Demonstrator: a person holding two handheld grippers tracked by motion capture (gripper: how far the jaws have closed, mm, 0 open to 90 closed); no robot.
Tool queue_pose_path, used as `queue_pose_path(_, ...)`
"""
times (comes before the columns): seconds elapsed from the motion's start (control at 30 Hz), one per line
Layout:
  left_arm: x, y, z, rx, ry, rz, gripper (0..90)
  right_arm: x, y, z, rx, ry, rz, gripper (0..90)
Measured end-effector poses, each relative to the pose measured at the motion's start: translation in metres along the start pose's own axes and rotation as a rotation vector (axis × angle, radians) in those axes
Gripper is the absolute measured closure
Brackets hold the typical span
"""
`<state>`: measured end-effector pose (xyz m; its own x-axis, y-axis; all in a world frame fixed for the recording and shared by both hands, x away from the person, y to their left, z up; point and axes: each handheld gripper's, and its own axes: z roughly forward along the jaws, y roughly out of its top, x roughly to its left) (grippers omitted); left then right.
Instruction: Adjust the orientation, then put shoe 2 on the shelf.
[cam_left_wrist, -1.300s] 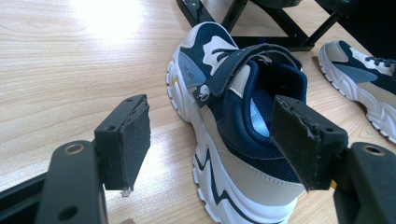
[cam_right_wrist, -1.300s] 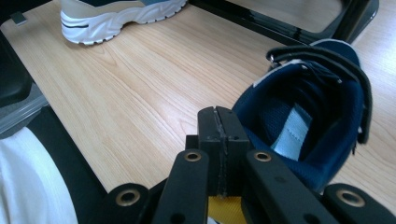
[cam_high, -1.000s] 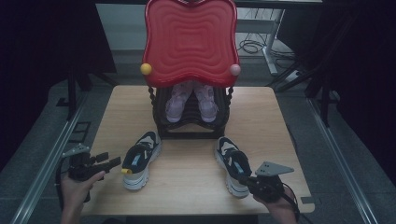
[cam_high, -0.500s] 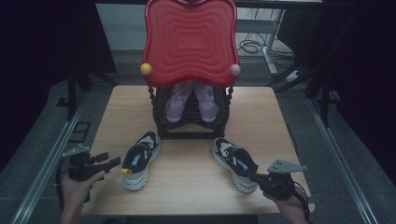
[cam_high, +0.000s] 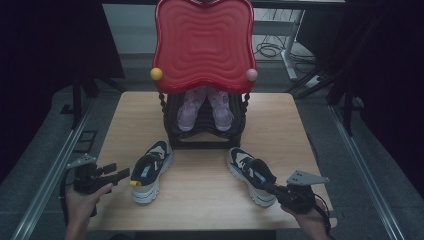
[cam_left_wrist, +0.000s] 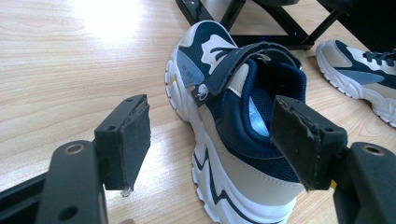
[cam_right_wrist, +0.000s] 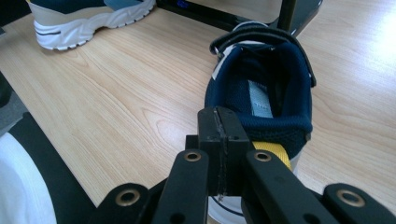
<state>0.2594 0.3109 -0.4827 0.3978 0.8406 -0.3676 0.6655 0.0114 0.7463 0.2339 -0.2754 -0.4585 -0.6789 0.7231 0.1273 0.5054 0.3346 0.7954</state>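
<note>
While clamped on the right shoe's (cam_right_wrist: 261, 93) heel loop (cam_right_wrist: 273, 151), right hand-held gripper (cam_right_wrist: 219, 140) near table edge (cam_high: 210, 227).

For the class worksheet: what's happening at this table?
A person holds a gripper in each hand at a wooden table with two sneakers on it. The right gripper is shut at the heel of the right sneaker, by its yellow pull tab. The left gripper is open beside the left sneaker, not touching it. Pink shoes sit in a black rack behind.
</note>
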Motion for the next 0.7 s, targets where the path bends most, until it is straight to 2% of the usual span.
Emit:
queue_pose_path(0.23,-0.007,0.003,-0.003,-0.006,-0.006,0.019,29.0,0.000,0.006,-0.001,-0.029,0.011,-0.002,88.7)
queue_pose_path(0.37,-0.013,0.006,-0.006,-0.010,-0.012,0.034,29.0,-0.009,0.015,0.002,-0.065,0.016,0.007,88.3)
queue_pose_path(0.43,-0.015,0.007,-0.008,-0.019,-0.034,0.027,29.0,-0.012,0.020,0.003,-0.083,0.034,0.012,87.9)
queue_pose_path(0.5,-0.017,0.008,-0.010,-0.022,-0.037,0.031,29.0,-0.013,0.025,0.004,-0.098,0.036,0.006,87.2)
queue_pose_path(0.7,-0.020,0.013,-0.008,-0.019,-0.045,0.045,29.1,-0.018,0.034,0.008,-0.111,0.033,0.003,85.5)
